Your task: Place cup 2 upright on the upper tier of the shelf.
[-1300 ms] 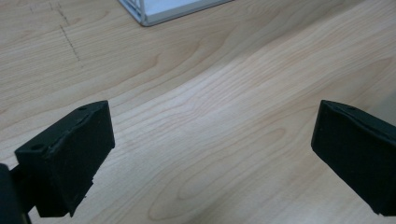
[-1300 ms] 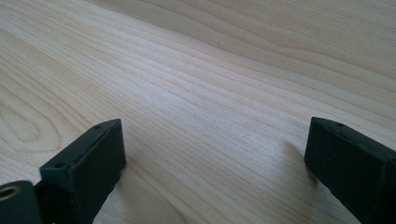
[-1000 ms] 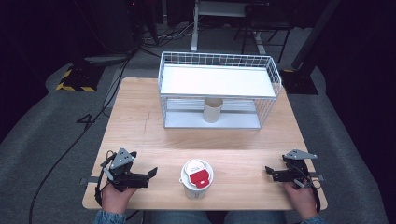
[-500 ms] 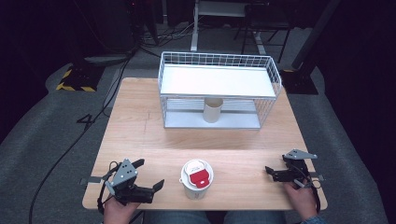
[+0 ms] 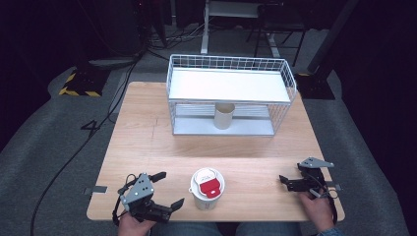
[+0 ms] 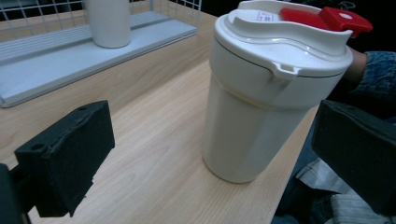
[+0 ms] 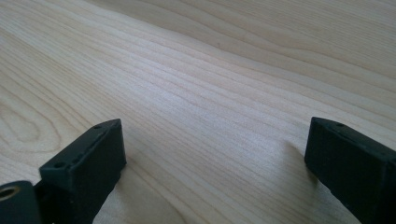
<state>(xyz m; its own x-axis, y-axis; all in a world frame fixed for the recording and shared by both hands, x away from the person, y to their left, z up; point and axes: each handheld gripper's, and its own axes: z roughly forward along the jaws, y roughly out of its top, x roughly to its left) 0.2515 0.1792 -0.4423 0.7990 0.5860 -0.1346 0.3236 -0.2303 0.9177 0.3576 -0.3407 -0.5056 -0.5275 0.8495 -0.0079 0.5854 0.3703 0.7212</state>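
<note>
The left claw [image 6: 205, 154], jaws apart and empty, faces the cream plastic travel tumbler with a red flip lid [image 6: 268, 88], which stands upright at the tabletop's [image 5: 162, 152] six o'clock edge. It looks rigid, smooth, likely slippery; grip mid-body below the lid. The right claw [image 5: 285, 182] rests apart at four o'clock.

Cream tumbler [image 6: 261, 107] with red lid flap [image 6: 327, 17], white wire rack [image 5: 231, 83], seemingly light-grained wooden table [image 5: 147, 147].

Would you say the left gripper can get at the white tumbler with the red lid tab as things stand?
Probably yes: the left gripper is open, aimed at the tumbler, with bare table between them.
</note>
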